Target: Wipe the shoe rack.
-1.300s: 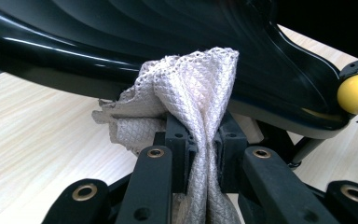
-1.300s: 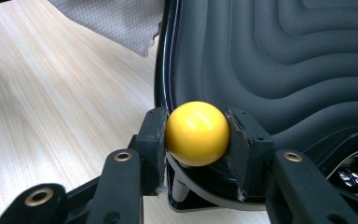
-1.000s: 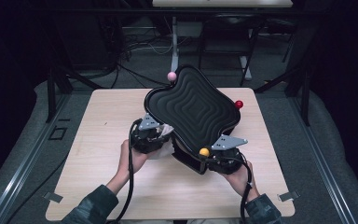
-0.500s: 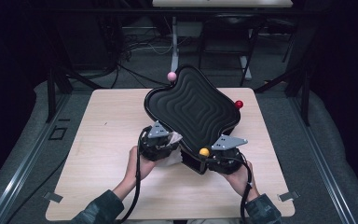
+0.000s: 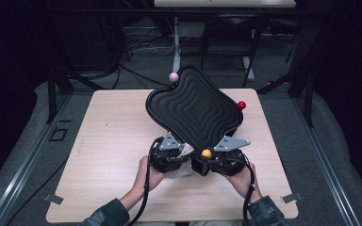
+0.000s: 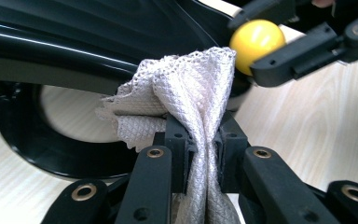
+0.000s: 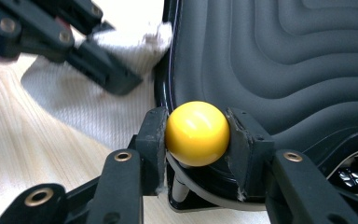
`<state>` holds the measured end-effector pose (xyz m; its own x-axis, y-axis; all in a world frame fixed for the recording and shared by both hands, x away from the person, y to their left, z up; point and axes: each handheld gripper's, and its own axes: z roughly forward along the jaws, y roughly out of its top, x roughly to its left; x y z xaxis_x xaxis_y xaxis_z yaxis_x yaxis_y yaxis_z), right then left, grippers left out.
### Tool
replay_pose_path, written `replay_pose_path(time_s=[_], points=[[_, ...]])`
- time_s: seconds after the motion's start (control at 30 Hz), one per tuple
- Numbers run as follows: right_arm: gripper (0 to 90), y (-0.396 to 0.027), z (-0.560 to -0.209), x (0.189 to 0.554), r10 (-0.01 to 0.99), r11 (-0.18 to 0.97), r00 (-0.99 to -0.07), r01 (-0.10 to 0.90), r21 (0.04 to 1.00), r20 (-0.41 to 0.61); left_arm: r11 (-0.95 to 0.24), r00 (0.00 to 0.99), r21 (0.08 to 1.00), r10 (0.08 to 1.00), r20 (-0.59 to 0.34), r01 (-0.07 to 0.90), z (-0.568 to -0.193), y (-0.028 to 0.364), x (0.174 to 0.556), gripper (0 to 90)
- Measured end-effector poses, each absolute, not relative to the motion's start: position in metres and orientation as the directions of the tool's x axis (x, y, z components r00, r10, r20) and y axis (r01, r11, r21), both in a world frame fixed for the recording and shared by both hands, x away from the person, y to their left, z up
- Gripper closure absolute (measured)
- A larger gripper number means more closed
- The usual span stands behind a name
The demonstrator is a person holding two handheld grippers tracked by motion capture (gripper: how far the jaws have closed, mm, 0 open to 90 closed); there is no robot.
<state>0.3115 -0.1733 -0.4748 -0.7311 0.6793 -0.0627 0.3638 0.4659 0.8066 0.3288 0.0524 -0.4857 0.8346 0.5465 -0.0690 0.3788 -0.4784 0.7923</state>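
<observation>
A black four-cornered tray (image 5: 193, 110) with a rippled surface is tilted up off the wooden table (image 5: 103, 141). Coloured balls sit at its corners: pink (image 5: 173, 76), red (image 5: 241, 105) and yellow (image 5: 206, 153). My right gripper (image 7: 197, 135) is shut on the yellow ball (image 7: 196, 132) at the tray's near corner (image 7: 279, 70). My left gripper (image 6: 204, 140) is shut on a white woven cloth (image 6: 186, 93), whose bunched top lies against the tray's black rim (image 6: 74, 42) just left of the yellow ball (image 6: 254, 43). In the high view the left gripper (image 5: 176, 153) sits under the tray's near left edge, close beside the right gripper (image 5: 209, 160).
The table's left part and near edge are bare wood. Dark floor, cables and frame posts (image 5: 56, 89) surround the table. A person's two hands (image 5: 146, 176) come in from the bottom edge.
My left gripper has moved right with the cloth, from the tray's left side to right beside the yellow ball. The right gripper and tray have stayed put.
</observation>
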Motion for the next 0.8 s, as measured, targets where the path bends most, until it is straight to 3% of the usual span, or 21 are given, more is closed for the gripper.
replay_pose_path(time_s=[0.8], points=[[59.8, -0.173, -0.475, 0.311, 0.679, 0.469, -0.731, 0.36, 0.807, -0.068, -0.536, 0.87, 0.744, 0.478, -0.121, 0.398, -0.524, 0.024, 0.315, 77.9]])
